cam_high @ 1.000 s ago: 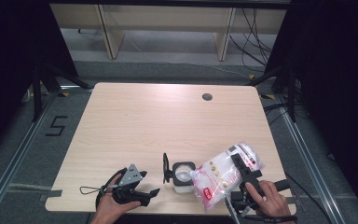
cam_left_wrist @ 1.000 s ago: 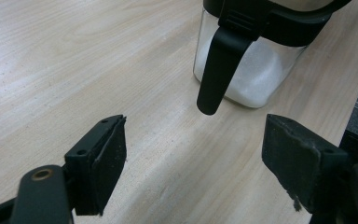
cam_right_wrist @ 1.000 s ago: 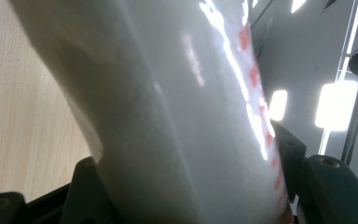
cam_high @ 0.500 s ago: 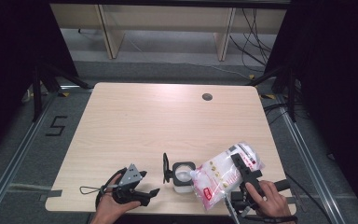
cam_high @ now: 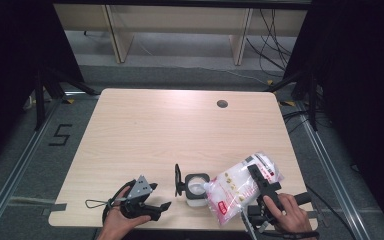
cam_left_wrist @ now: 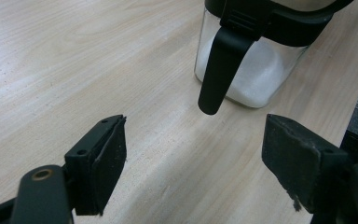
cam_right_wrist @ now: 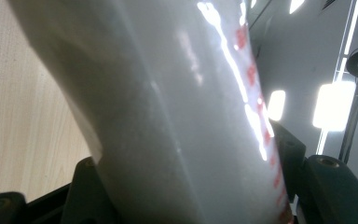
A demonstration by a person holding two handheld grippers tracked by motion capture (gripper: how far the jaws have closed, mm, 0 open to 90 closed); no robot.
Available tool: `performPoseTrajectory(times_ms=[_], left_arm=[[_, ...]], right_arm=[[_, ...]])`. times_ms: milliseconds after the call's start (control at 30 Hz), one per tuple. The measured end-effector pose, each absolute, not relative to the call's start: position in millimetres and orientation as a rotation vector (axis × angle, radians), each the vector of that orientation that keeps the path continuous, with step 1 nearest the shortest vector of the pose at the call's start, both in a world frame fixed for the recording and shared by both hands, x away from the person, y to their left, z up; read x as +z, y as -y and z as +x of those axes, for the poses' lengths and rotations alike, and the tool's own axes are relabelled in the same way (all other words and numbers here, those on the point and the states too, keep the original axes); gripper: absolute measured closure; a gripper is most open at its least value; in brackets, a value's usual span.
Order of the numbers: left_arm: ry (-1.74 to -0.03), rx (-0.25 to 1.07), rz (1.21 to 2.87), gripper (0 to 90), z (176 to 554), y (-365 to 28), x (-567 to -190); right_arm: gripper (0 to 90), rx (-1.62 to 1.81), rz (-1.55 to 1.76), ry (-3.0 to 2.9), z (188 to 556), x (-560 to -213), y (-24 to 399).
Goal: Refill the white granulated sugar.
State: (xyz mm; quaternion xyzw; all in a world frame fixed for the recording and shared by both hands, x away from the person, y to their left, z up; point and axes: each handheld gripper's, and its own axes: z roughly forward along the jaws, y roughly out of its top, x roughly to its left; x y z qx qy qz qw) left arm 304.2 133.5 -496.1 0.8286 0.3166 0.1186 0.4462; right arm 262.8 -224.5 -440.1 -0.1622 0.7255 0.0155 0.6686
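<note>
White-filled bag [cam_high: 240, 187], clamped in the right gripper [cam_high: 262, 187], tilts mouth-down toward the open jar [cam_high: 196, 186] at its left; left gripper [cam_high: 150, 197] idles, jaws apart.

The high view looks from above the person's side, forward and down, far enough to take in the whole light wooden desk [cam_high: 145, 135]. The left gripper view sits very low and close to the desk, facing the clear square jar with black lid [cam_left_wrist: 256, 56], also seen from above [cam_high: 196, 188]. The right gripper view presses almost against the white plastic bag with red print [cam_right_wrist: 177, 112], shared with the high view [cam_high: 237, 187].
</note>
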Motion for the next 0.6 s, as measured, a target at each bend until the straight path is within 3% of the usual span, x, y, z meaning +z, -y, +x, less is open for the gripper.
performPoseTrajectory(times_ms=[600], left_arm=[[-0.805, 0.287, 2.033, 21.6, 304.1, -134.3, -495.8]], right_arm=[[44.4, 0.029, -0.368, -1.634, 262.0, -439.4, 224.1]])
